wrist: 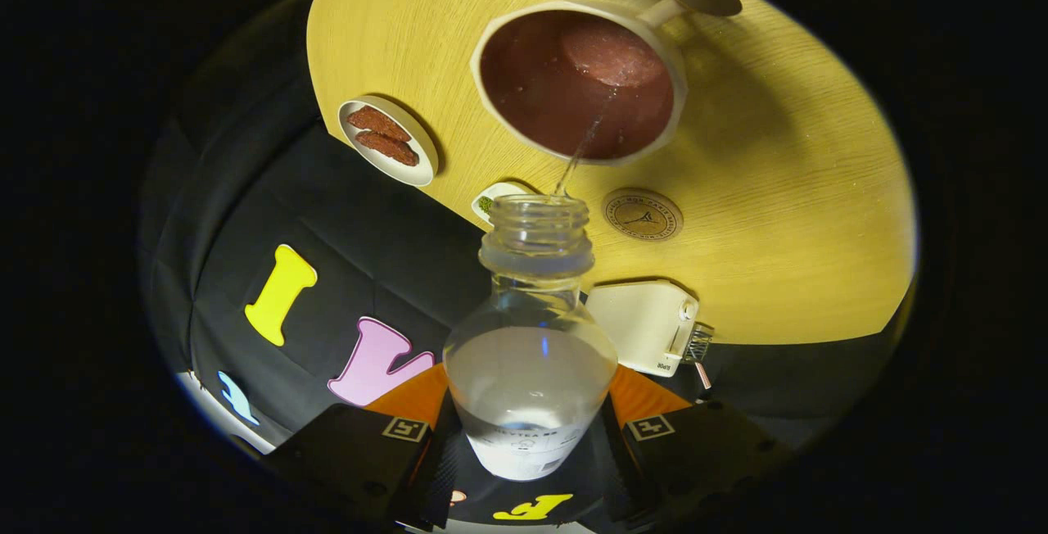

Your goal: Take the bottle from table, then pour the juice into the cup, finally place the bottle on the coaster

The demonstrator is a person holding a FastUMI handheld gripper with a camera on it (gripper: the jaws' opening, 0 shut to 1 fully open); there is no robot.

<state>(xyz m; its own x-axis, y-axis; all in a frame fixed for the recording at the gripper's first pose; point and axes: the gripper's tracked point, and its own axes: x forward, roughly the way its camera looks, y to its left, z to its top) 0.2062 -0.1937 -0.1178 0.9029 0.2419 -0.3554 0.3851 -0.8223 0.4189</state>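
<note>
Bottle (530,337) first: you have one clear plastic bottle gripped between your gripper's (530,436) two fingers, which press on its lower body from either side — the jaws are spread just as wide as the bottle and clamped on it. It is uncapped and tipped forward, its open neck pointing away from the fingers toward the cup (580,79). Pale cloudy liquid sits in the bottle's belly, and a thin stream (583,149) runs from the mouth over the cup's near rim into the cup.

Taking the cup as your landmark: it is one cream cup with a dark brownish inside, liquid pooled in it, and a handle on its far side ending in a round dark disc. It stands on the round wooden table (786,190). Just to the near side of the cup, beside the bottle's mouth, lies one round coaster (643,214) with a printed emblem, nothing on it. Off to the cup's left is one small white dish (388,141) holding two reddish-brown pieces. Between that dish and the bottle's neck peeks another small white dish (495,200) with something green — mostly hidden. Nearer than the coaster sits one cream box-like device (643,325).
</note>
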